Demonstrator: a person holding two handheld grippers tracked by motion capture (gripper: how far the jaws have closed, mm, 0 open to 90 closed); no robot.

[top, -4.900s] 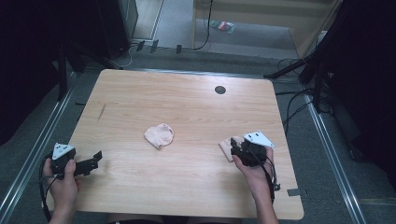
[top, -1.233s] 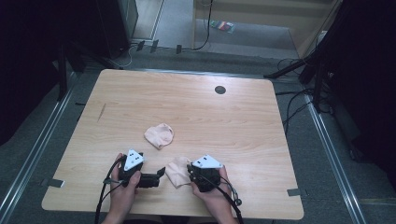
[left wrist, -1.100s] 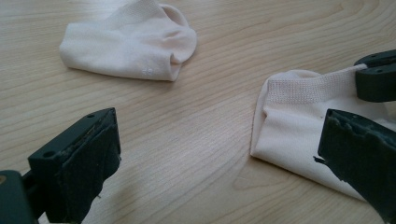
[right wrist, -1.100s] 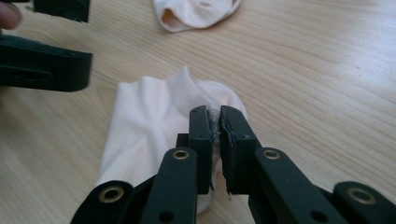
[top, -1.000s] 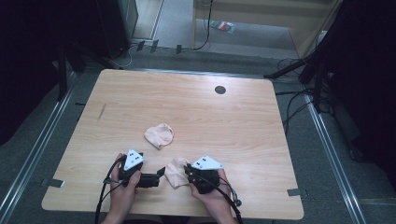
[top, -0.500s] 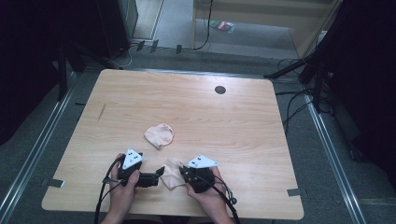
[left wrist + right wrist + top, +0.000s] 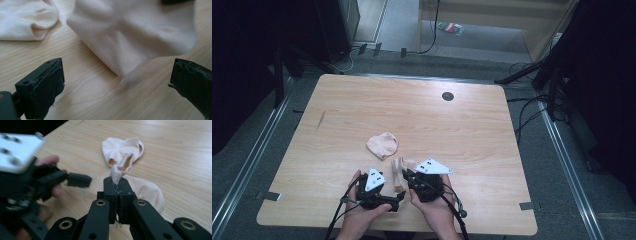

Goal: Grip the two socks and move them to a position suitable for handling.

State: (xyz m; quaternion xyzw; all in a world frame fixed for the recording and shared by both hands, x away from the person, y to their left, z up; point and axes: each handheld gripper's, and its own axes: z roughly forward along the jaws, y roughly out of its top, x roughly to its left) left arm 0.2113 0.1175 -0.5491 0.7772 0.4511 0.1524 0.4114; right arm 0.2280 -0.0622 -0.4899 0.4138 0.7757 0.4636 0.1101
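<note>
Two pale pink socks are on the wooden table (image 7: 472,135). One sock (image 7: 382,145) lies bunched near the middle. My right gripper (image 7: 406,175) is shut on the cuff of the other sock (image 7: 398,172), whose edge (image 7: 117,173) rises from the closed jaws while its body (image 7: 147,191) trails down to the wood. In the left gripper view that sock (image 7: 135,35) hangs just ahead of my left gripper (image 7: 117,75), which is open with nothing between its pads. My left gripper (image 7: 398,201) sits just left of and nearer than the right one.
A round black hole (image 7: 447,96) sits at the table's far side. The bunched sock (image 7: 120,147) lies just beyond the held one. The person's hands are at the front edge. Metal rails and cables run along the floor on both sides.
Both hands have come from the table's sides to the front middle. In the last second the right gripper lifted its sock's cuff off the wood, and the left gripper slid right toward it.
</note>
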